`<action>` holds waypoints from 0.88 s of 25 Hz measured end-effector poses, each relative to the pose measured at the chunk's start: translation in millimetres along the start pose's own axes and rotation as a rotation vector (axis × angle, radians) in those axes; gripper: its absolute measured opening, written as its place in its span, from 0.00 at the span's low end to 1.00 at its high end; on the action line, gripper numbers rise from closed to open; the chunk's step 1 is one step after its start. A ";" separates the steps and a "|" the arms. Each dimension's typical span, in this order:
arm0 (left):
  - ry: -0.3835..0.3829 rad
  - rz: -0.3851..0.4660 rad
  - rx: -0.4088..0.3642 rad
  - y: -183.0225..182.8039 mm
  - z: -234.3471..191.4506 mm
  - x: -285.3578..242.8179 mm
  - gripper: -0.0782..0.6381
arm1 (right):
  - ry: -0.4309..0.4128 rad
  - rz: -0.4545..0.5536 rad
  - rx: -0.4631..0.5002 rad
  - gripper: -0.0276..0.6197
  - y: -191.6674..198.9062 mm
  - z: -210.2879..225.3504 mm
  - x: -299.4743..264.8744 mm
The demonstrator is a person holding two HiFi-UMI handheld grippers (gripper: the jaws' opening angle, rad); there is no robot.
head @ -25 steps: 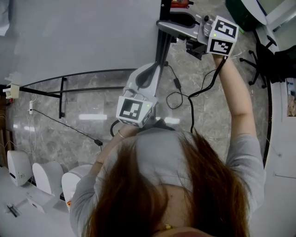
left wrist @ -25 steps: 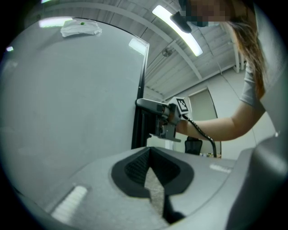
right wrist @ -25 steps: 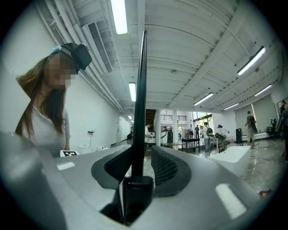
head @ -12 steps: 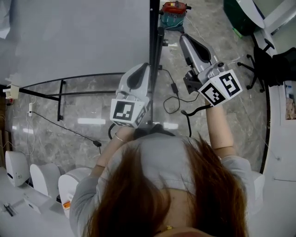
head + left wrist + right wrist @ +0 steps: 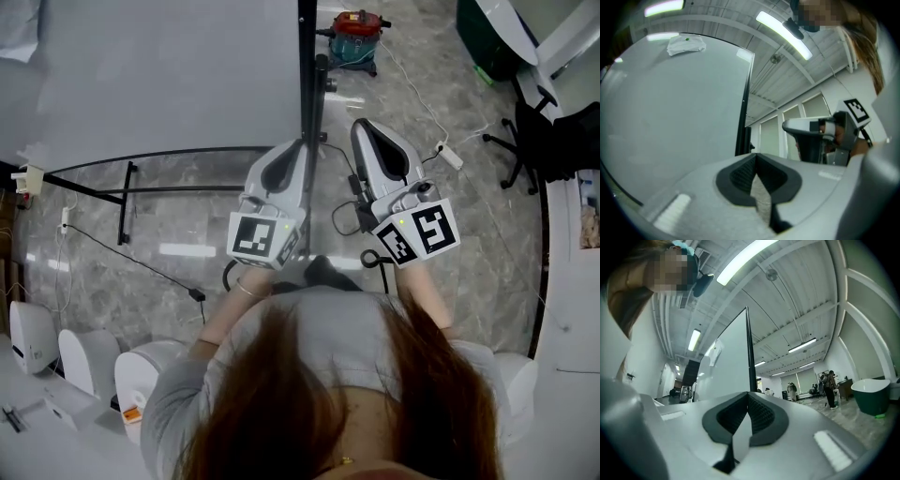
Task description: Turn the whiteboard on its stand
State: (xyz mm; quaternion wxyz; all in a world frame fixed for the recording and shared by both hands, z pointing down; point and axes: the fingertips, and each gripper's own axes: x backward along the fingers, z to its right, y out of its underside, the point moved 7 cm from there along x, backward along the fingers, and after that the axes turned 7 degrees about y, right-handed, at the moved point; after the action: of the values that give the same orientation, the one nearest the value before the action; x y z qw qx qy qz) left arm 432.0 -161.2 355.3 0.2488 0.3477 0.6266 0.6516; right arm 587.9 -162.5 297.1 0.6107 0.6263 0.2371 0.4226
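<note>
Being held out ahead of the person, the left gripper [image 5: 292, 155] is being pointed toward the dark side edge of the whiteboard [image 5: 169, 75], with its pads pressed together and nothing pinched between them. In the left gripper view that edge is being shown just past the tips and slightly to their left, and whether it is being touched cannot be told. The board's pale face is being seen spreading away to the left of this gripper, and a white cloth [image 5: 686, 44] is being carried on its top edge, well above the tips. The right gripper [image 5: 370, 131] is being held just to the right of the left one, apart from the board, with its jaws likewise closed tight on nothing. Ahead of its tips, in the right gripper view, the board is being seen upright and nearly edge-on. The stand [image 5: 141, 157] is being shown as black bars on the marble floor [image 5: 450, 234] under the board, to the left of both grippers. Beyond the right gripper's tips a red canister vacuum [image 5: 356, 33] is being seen on that floor.
</note>
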 end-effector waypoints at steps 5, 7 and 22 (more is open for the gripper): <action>0.038 0.000 0.012 -1.2 11.6 36.1 0.11 | 0.096 0.011 -0.021 0.05 1.7 -31.5 32.2; 0.053 -0.013 0.007 -3.2 14.6 58.6 0.11 | 0.137 0.020 -0.048 0.05 4.7 -49.3 45.6; 0.115 -0.033 0.011 -18.3 53.7 150.8 0.11 | 0.252 0.000 -0.070 0.05 6.1 -142.2 119.6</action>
State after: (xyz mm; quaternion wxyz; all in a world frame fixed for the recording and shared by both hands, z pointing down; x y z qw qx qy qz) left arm 375.4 -10.4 357.1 0.2214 0.3005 0.6490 0.6629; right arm 533.6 14.1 317.0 0.5975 0.5466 0.2970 0.5059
